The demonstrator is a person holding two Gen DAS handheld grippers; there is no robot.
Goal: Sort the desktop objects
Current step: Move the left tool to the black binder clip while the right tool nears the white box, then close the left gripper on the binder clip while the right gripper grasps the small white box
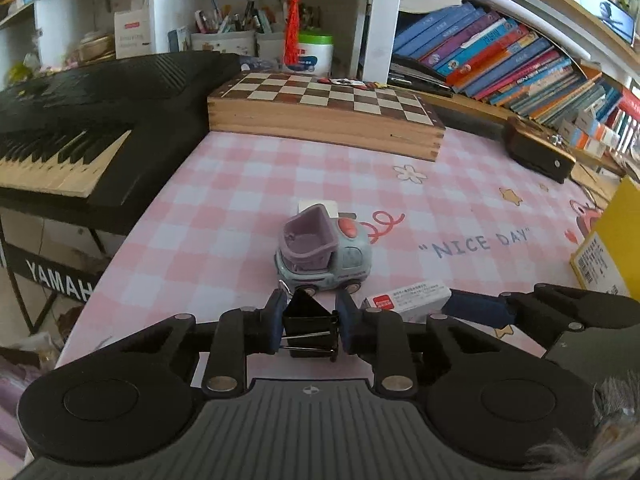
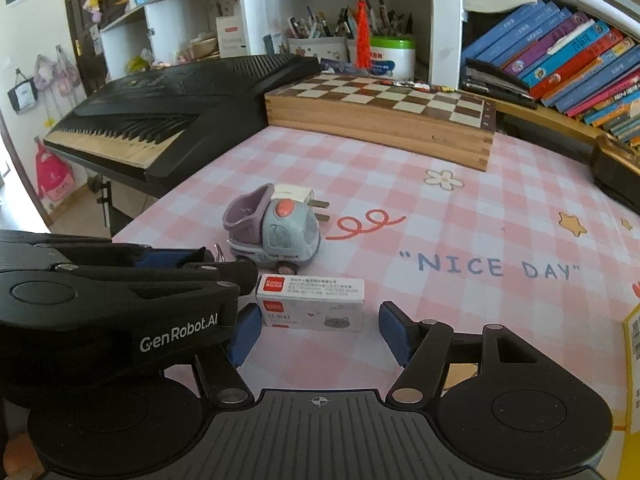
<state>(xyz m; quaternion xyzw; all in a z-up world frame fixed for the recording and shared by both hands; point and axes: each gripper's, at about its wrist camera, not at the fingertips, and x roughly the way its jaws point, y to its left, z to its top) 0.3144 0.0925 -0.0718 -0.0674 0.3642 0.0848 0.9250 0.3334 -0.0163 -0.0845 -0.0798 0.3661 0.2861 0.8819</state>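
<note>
My left gripper (image 1: 312,314) is shut on a black binder clip (image 1: 310,316) just above the pink checked cloth (image 1: 224,200); its blue pads press the clip's sides. Right beyond it stands a grey and purple toy truck (image 1: 324,248), with a white plug adapter (image 1: 316,205) behind it. A white staple box (image 2: 310,302) with a red label lies between the tips of my right gripper (image 2: 320,334), which is open; there is a gap at the right pad. In the right wrist view the left gripper's fingers (image 2: 176,258) reach in from the left, next to the truck (image 2: 272,232).
A black keyboard (image 1: 80,120) overhangs the desk's left side. A wooden chess box (image 1: 328,112) lies at the back, with leaning books (image 1: 500,56) and a dark wooden case (image 1: 536,148) at the right. A yellow box (image 1: 608,248) stands at the right edge.
</note>
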